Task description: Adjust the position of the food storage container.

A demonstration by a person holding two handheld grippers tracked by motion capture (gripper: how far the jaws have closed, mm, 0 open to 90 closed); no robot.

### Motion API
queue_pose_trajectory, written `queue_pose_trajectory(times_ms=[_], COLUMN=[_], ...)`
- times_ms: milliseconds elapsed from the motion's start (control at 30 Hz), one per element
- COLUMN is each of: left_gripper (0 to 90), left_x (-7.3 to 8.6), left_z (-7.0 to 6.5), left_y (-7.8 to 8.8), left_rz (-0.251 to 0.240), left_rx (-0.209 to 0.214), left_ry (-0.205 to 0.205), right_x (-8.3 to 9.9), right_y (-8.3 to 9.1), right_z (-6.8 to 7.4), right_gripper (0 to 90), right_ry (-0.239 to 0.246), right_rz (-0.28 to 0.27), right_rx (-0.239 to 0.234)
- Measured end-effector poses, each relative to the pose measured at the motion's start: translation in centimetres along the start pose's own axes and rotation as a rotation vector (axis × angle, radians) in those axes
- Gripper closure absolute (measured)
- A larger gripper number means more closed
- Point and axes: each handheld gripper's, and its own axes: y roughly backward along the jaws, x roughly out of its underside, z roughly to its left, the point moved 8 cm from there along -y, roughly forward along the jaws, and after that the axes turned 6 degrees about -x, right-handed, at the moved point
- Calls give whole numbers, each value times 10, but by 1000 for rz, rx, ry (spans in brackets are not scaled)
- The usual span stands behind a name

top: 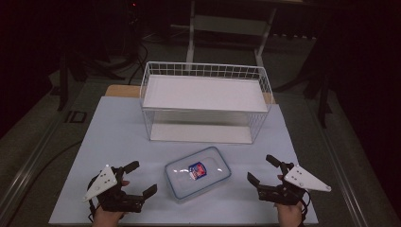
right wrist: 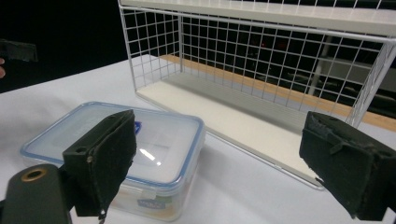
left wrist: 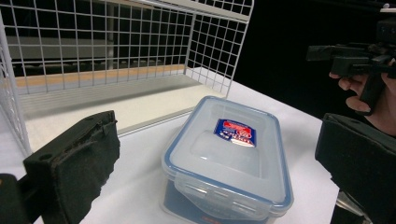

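Likely light and rigid, the lidded plastic container (top: 198,173), with smooth, slick walls and lid (a flat press on the bare lid would probably slide). Best taken across the short sides or by the lid's raised rim, where the clip flaps at the ends give a lip to catch; better squeezed gently, since thin plastic could flex or pop a clip. Clear-bodied, rectangular with rounded corners, topped by a translucent lid edged in blue and carrying a small red-and-blue label near the centre. Appears empty or nearly so, though hard to tell through the cloudy sides. Sits flat on the white table (top: 113,137) toward the near edge, roughly midway between the two grippers and just in front of the white wire shelf rack (top: 205,101), apart from it. Left gripper (top: 140,178) spread wide, empty, hovering near the container's left side without touching. Right gripper (top: 263,170) likewise spread and empty, off to the container's right, clear of it. From each gripper view, black padded jaws framing the container ahead, with the rack's lower board behind.
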Motion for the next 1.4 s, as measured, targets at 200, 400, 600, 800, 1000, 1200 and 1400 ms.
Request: queue_pose_trajectory(times_ms=[200, 400, 600, 800, 1000, 1200, 1400], left_gripper=[0, 3, 195, 611, 797, 895, 895], left_x=[-2, 3, 9, 19, 35, 49, 58], left_z=[-10, -41, -60, -72, -79, -85, -81], left_y=[0, -5, -10, -20, -34, -47, -54], left_rz=[17, 124, 171, 256, 356, 428, 474], left_rx=[26, 138, 204, 241, 252, 280, 261], left_ry=[-17, -53, -105, -145, -190, -194, -194], right_x=[-2, -6, -7, -6, -4, -3, -2], right_y=[1, 0, 0, -2, -3, -5, -5], right_z=[1, 0, 1, 0, 1, 1, 1], right_gripper=[107, 107, 107, 107, 107, 108, 108], right_ry=[2, -18, -23, -27, -27, -33, -35], right_rz=[-5, -18, -22, -14, -4, 4, 8], right_rx=[4, -5, -7, -17, -26, -34, -37])
